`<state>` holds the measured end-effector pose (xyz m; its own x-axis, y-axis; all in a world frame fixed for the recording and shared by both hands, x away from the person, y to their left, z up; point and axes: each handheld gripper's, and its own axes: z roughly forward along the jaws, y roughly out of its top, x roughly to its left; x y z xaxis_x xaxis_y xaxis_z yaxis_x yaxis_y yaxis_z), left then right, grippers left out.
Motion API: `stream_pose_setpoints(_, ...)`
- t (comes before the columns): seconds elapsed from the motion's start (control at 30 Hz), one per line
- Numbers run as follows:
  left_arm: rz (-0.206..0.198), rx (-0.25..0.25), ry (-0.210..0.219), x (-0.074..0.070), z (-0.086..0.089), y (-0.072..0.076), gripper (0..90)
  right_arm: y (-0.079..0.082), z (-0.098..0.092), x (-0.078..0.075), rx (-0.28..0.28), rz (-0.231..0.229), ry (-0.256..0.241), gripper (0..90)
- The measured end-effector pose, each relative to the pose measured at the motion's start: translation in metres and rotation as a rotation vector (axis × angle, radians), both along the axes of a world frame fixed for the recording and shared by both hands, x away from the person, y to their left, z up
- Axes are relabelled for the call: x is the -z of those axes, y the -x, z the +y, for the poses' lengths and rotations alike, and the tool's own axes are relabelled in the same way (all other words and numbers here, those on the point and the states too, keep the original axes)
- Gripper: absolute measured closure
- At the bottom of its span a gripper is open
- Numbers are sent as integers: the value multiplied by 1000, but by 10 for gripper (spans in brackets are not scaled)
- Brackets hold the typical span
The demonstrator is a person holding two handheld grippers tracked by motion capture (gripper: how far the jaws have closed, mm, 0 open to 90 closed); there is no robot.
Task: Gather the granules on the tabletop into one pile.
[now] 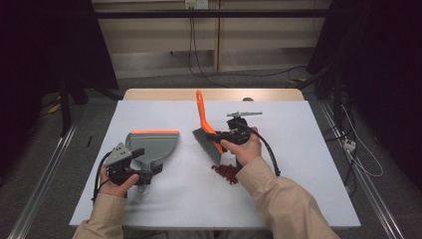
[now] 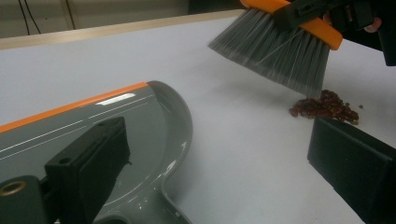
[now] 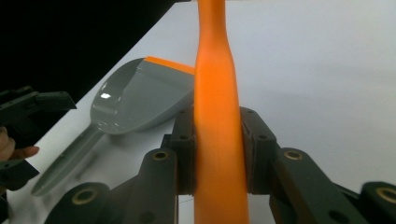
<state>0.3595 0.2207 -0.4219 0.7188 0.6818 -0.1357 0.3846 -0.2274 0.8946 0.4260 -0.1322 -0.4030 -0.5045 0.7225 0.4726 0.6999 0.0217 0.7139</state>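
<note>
A: Item one, the hand brush (image 1: pixel 205 127): orange handle, grey bristles. We hold it in the right gripper (image 1: pixel 234 134), jaws closed tight on the handle, one on each side as the right gripper view shows. It hangs tilted above the white table (image 1: pixel 298 164), bristle tips just over the far edge of the pile.

B: Item two, the pile: small dark red beads (image 1: pixel 226 173), heaped on the table near our right hand (image 1: pixel 245 149). A few stray bits lie beside the heap in the left gripper view.

A: Item three, the dustpan (image 1: pixel 153 145): grey, orange lip, flat on the table, well apart from the beads. The left gripper (image 1: pixel 130 167) sits at its handle end, jaws spread wide; one jaw rests over the pan, and we cannot tell that it grips anything.

B: Contents of the dustpan: nothing. The tray is bare.

A: Progress, as we judge it: brush picked up, sweeping not begun. Left to do: take firm hold of the pan, bring it up to the beads, sweep them in.
</note>
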Motion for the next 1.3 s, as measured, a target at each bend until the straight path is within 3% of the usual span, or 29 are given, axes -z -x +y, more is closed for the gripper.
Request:
stream_pose_setpoints(0.3, 2, -1, 5, 0, 1, 0, 52, -8, 25, 21, 49, 81, -65, 708)
stream_pose_setpoints(0.4, -1, -4, 6, 0, 1, 0, 52, -11, 27, 28, 64, 99, -46, 708)
stream_pose_setpoints(0.53, -2, -3, 6, 0, 1, 0, 52, -13, 16, 31, 108, 134, -27, 711)
stream_pose_setpoints(0.7, -2, 6, 0, 0, 0, 0, 52, -9, 1, 35, 149, 165, -43, 714)
stream_pose_setpoints(1.3, -9, 9, -7, -1, -3, 2, 52, 9, -19, 33, 160, 201, -42, 714)
